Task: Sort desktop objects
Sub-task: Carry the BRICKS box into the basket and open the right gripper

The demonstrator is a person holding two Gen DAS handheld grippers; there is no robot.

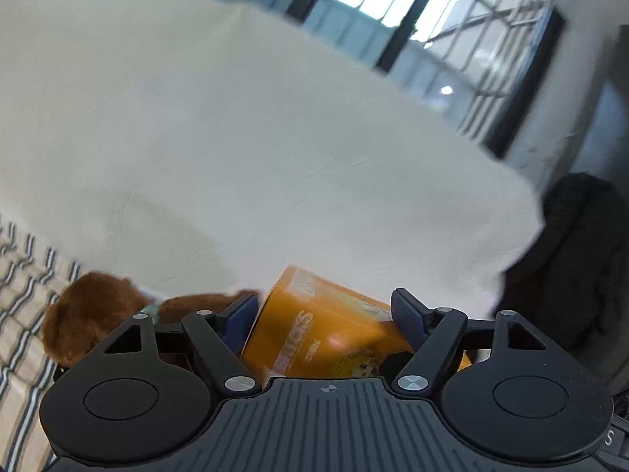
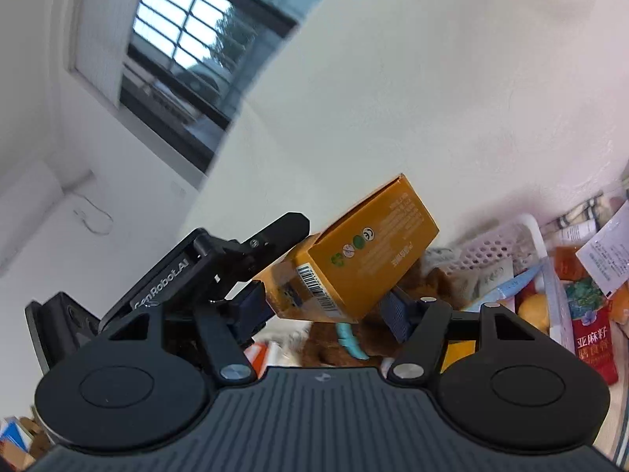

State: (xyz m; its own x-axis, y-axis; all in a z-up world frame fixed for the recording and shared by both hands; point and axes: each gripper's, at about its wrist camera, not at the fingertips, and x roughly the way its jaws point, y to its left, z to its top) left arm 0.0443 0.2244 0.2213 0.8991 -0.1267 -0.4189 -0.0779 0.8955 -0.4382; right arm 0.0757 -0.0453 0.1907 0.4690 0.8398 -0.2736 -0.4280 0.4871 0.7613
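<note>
An orange cardboard box (image 1: 326, 330) with a barcode is held in the air between both grippers; it also shows in the right wrist view (image 2: 354, 259). My left gripper (image 1: 326, 314) is shut on it, blue pads on both sides. My right gripper (image 2: 326, 306) is shut on the same box from the other end. The left gripper's black body (image 2: 220, 259) shows in the right wrist view, clamped on the box's far end. A brown plush toy (image 1: 90, 314) lies below the box; it also shows under the box in the right wrist view (image 2: 334, 342).
A white tablecloth (image 1: 236, 137) covers the table. A white perforated basket (image 2: 507, 251) at right holds packets, a red carton (image 2: 593, 338) and fruit. A striped cloth (image 1: 23, 283) lies at left. A dark garment (image 1: 574, 259) hangs beyond the table's right edge.
</note>
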